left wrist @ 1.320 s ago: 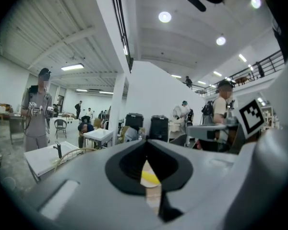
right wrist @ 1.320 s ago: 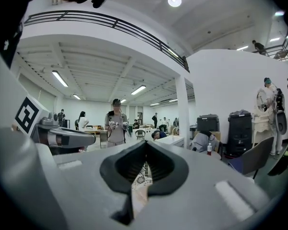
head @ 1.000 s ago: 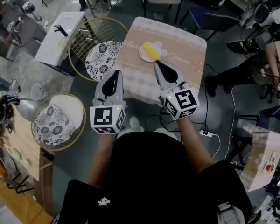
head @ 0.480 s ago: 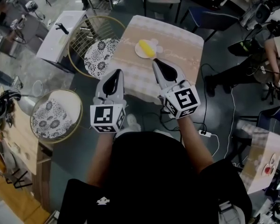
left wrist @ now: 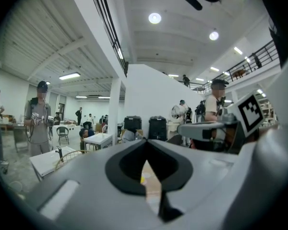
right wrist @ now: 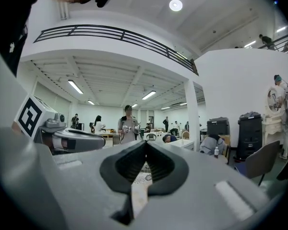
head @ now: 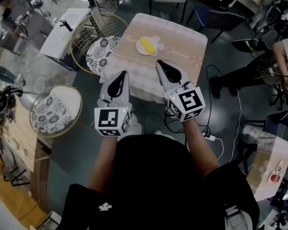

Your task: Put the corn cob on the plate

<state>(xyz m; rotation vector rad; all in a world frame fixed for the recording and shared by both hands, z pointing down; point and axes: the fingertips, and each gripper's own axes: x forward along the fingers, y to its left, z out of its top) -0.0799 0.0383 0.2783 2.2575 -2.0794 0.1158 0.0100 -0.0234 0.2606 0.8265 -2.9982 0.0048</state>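
Observation:
The yellow corn cob (head: 145,44) lies on the small white plate (head: 155,46), which sits toward the far side of a table with a beige cloth (head: 182,47). Both grippers hover near the table's front edge, well short of the plate, held side by side and pointing toward the table. My left gripper (head: 118,76) is shut and empty; in the left gripper view (left wrist: 145,142) a sliver of yellow corn (left wrist: 142,178) shows through the gap below its tips. My right gripper (head: 160,63) is shut too, with nothing in it (right wrist: 145,143).
Two round wicker chairs with patterned cushions stand left of the table, one close (head: 98,51) and one nearer me (head: 55,111). A white table (head: 62,30) is further left. A power strip with cables (head: 208,137) lies on the floor at right. People sit and stand around the room.
Both grippers have drawn back from the table, still shut. The plate with the corn now sits farther from their tips and higher in the head view.

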